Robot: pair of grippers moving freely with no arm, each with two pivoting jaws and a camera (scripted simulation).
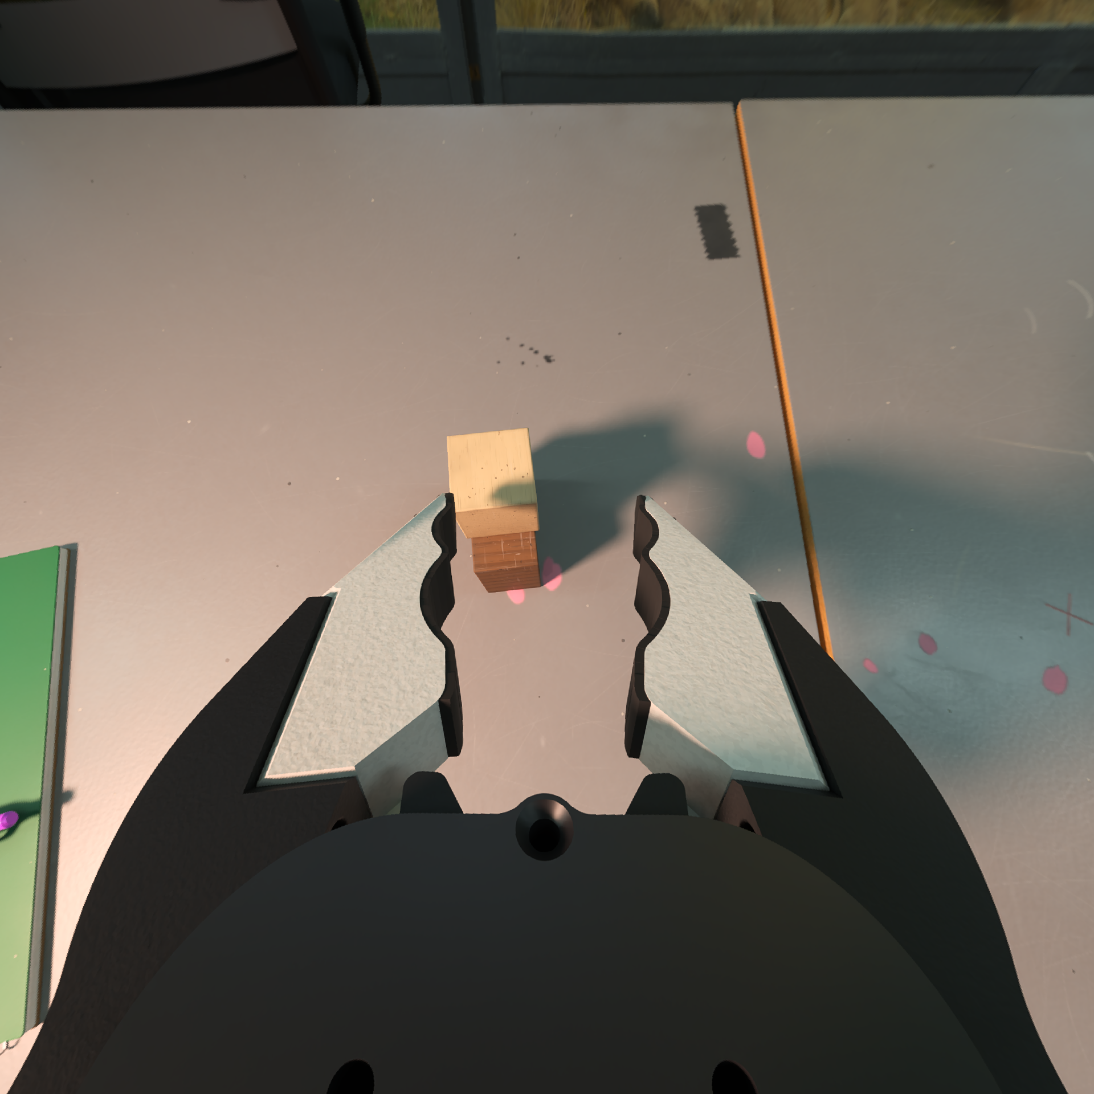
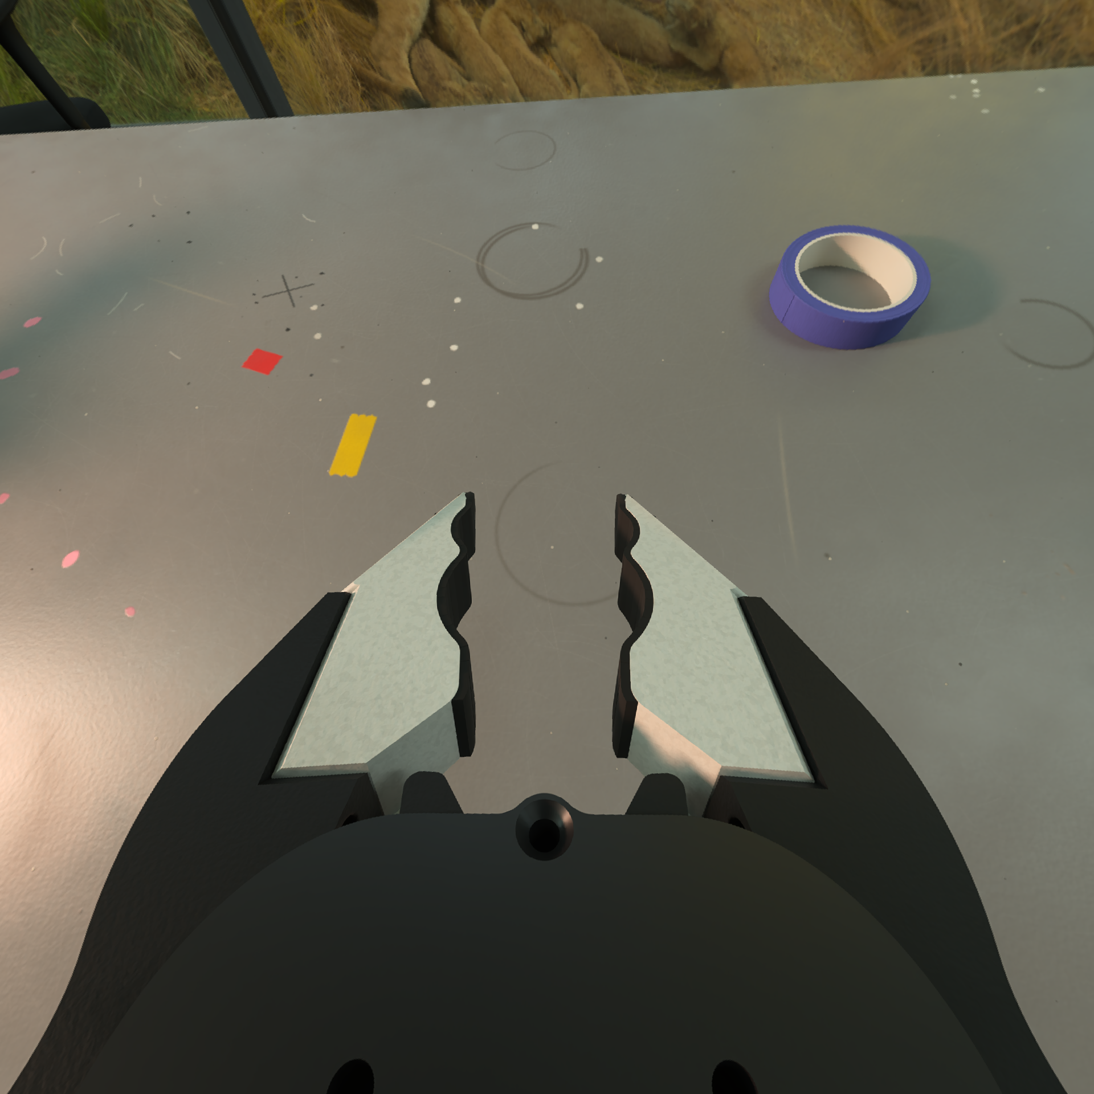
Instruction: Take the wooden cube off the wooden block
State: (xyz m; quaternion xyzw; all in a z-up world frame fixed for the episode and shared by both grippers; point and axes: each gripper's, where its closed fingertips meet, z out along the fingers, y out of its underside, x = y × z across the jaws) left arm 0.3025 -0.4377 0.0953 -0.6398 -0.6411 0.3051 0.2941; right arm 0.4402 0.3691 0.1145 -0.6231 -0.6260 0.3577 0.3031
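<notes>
A pale wooden cube (image 1: 490, 470) sits on top of a darker brown wooden block (image 1: 507, 561) on the grey table (image 1: 296, 296). My left gripper (image 1: 544, 503) is open and empty, above the table. The stack stands just ahead of its fingertips, close to the left fingertip (image 1: 445, 521), not between the pads. My right gripper (image 2: 544, 497) is open and empty over another part of the table (image 2: 710, 473). The cube and block do not show in the right wrist view.
A green book (image 1: 29, 769) lies at the left edge. An orange seam (image 1: 781, 379) joins two tabletops on the right. A purple tape roll (image 2: 849, 287) lies ahead to the right of the right gripper. Yellow (image 2: 353, 445) and red (image 2: 262, 361) tape pieces are stuck on the table.
</notes>
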